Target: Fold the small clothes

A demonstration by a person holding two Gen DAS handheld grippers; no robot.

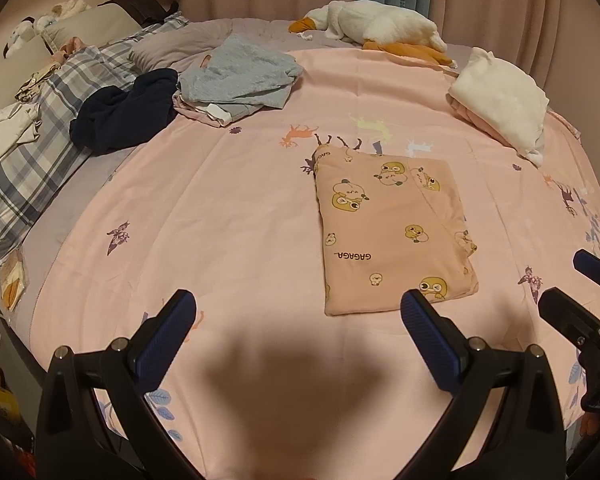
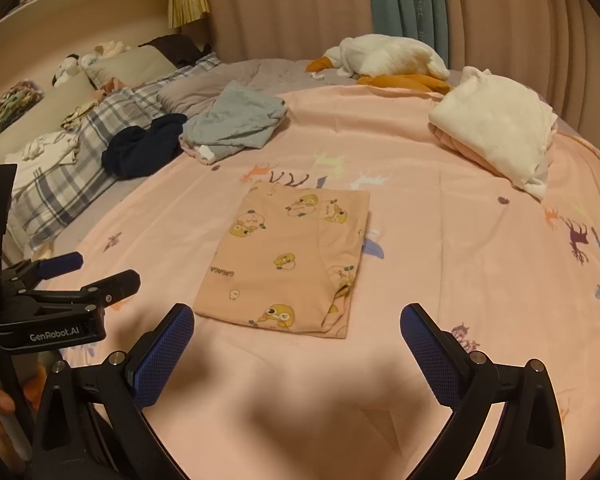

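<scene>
A small peach garment with cartoon ducks (image 1: 392, 232) (image 2: 292, 256) lies folded into a flat rectangle on the pink bedspread (image 1: 220, 220) (image 2: 440, 260). My left gripper (image 1: 300, 312) hovers open just short of its near left corner, nothing between the fingers. My right gripper (image 2: 298, 328) is open too, held above the spread in front of the garment's near edge. In the right wrist view the left gripper (image 2: 92, 272) shows at the far left, jaws apart. In the left wrist view the right gripper (image 1: 580, 284) shows at the right edge.
A grey garment (image 1: 240, 76) (image 2: 236, 124) and a dark navy one (image 1: 124, 112) (image 2: 144, 148) lie heaped at the back left beside plaid pillows (image 1: 40, 152). A white and pink folded pile (image 1: 500, 100) (image 2: 496, 132) sits back right. A plush goose (image 1: 380, 24) (image 2: 384, 60) lies by the curtain.
</scene>
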